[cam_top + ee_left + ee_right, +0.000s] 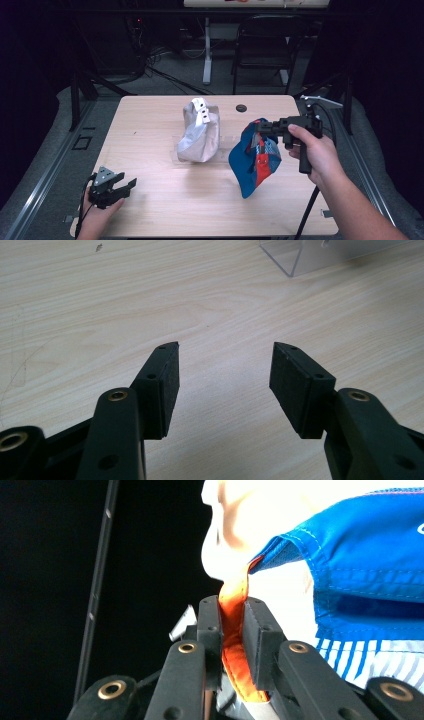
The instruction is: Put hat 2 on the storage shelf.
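- Nearest the high camera, the left gripper (121, 188) rests at the table's (150, 125) near left corner, jaws wide apart over bare wood
- Right gripper (233, 611) is clamped on the orange strap (234, 630) of a blue and red bag (256, 157), lifted above the table's right side
- White bag (200, 132) stands mid-table beside it
- No readable writing; a clear plastic edge (295, 255) appears in the left gripper view

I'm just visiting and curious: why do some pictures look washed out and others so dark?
High view: lit table, black surroundings. Right gripper view: white glare above the blue garment, the orange strap sharp between the jaws. Left gripper view: even light, crisp wood grain.
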Demonstrator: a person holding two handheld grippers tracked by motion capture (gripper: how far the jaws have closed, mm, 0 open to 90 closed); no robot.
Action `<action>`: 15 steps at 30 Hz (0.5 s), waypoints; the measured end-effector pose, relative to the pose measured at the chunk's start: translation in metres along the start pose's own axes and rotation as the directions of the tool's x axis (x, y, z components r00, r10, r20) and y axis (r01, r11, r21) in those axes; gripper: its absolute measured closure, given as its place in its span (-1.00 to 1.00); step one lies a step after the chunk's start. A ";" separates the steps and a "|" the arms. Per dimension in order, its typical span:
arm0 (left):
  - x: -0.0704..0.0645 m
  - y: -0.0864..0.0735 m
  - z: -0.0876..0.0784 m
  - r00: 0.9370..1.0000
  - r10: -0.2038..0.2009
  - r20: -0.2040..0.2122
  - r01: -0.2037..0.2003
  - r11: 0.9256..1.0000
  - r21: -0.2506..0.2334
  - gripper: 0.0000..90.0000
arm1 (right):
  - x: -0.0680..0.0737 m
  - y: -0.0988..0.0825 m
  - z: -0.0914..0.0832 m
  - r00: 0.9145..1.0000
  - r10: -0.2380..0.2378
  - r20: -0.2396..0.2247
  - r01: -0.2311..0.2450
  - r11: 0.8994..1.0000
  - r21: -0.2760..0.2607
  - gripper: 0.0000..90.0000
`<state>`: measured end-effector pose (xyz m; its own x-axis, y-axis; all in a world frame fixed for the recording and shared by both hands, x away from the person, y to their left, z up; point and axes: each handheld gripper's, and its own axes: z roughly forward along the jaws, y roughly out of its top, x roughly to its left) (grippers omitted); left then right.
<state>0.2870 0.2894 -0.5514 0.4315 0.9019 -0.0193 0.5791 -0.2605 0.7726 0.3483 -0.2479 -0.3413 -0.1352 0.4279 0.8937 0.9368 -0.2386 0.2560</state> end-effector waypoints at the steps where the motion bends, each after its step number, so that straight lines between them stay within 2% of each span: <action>1: 0.000 0.000 0.000 1.000 0.000 0.000 0.000 1.000 -0.001 0.03 | 0.002 0.004 -0.003 1.000 -0.004 -0.008 0.003 1.000 -0.018 0.76; 7: 0.001 0.000 -0.001 1.000 0.007 0.002 -0.007 1.000 0.012 0.03 | 0.016 0.023 -0.010 0.999 -0.005 -0.035 0.001 0.995 -0.098 0.76; 15: 0.002 0.001 -0.001 1.000 0.006 0.008 -0.006 1.000 0.016 0.03 | 0.025 0.047 0.000 1.000 -0.014 -0.012 0.011 0.986 -0.165 0.76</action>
<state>0.2875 0.2918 -0.5503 0.4408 0.8974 -0.0199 0.5872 -0.2715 0.7626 0.3885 -0.2481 -0.3067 -0.1517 0.4208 0.8944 0.8692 -0.3740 0.3234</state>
